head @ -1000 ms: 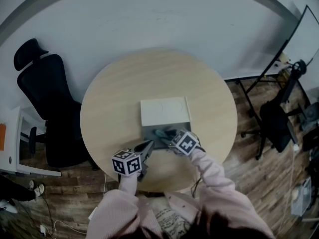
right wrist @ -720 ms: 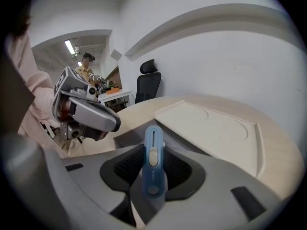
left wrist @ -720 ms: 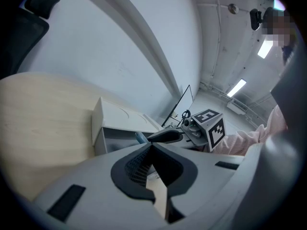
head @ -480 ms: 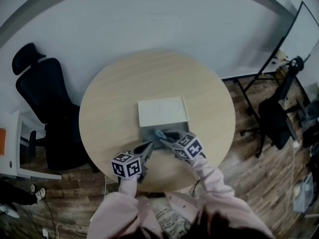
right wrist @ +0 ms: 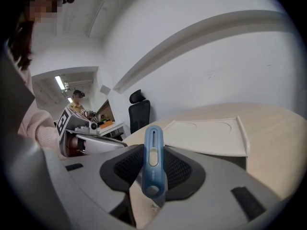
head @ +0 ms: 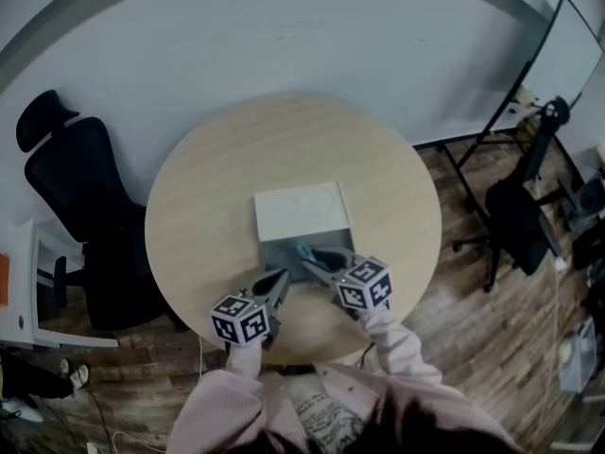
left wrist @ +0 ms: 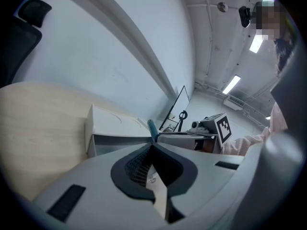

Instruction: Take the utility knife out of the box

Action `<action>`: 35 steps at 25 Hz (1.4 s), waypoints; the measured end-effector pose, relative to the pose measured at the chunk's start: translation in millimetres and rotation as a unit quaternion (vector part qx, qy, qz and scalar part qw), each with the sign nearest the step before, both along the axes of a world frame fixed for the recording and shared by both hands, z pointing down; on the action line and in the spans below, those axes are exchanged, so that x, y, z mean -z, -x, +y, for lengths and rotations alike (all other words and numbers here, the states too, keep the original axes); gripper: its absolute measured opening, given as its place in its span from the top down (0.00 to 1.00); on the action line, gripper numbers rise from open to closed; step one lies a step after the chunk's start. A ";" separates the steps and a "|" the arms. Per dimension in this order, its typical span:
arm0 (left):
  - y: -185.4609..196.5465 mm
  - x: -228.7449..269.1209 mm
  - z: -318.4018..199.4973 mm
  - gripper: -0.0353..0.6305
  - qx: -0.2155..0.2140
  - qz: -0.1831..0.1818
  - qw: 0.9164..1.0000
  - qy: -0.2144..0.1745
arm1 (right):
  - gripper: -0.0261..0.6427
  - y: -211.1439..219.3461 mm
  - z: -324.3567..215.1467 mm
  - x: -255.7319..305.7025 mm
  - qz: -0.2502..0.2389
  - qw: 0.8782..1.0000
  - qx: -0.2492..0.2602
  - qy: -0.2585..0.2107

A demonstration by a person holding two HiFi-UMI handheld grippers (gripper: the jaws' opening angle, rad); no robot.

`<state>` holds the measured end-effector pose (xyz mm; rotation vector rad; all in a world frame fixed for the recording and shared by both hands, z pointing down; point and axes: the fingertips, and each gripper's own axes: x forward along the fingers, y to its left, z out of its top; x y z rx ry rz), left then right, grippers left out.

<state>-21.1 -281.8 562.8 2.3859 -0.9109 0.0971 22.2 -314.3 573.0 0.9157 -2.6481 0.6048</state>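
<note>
Wall (head: 284, 36), pale and bare, fills the upper part of the head view, with dark wood floor (head: 473, 320) below it on both sides. A round, light-wood bench (head: 208, 187) stands in the middle. A black office chair (head: 71, 216) sits to its left and a second dark chair (head: 520, 220) to its right, near a leaning board (head: 567, 55).

The box (head: 298, 211) rests near the bench's centre. Its pale top faces up and its grey open side is turned toward the person, whose pink sleeves (head: 397, 348) reach in from the bottom edge.

The left gripper (left wrist: 152, 146) hovers over the bench just in front of the box's open side, to the left. Its fingers are clenched tip to tip with nothing between them.

The right gripper (head: 319, 261) is at the box's open side, close beside the left one. Its fingers are grasping the utility knife (right wrist: 153, 169), a blue-teal handle with a pale slider slot. The knife stands upright between the pads in the right gripper view. In the head view it shows as a teal spot at the box's near edge, and in the left gripper view its end pokes up just beside the box's top edge.
</note>
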 end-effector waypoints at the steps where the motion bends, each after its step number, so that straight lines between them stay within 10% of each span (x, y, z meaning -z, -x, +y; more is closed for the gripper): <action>1: -1.3 0.9 0.5 0.94 -0.001 -0.001 1.000 -0.003 | 0.75 -1.6 0.8 2.8 -0.007 1.000 -0.004 -0.001; 35: 2.5 50.5 1.6 0.94 0.007 0.018 0.995 -0.094 | 0.75 -12.0 18.2 59.9 -0.117 0.990 -0.058 -0.055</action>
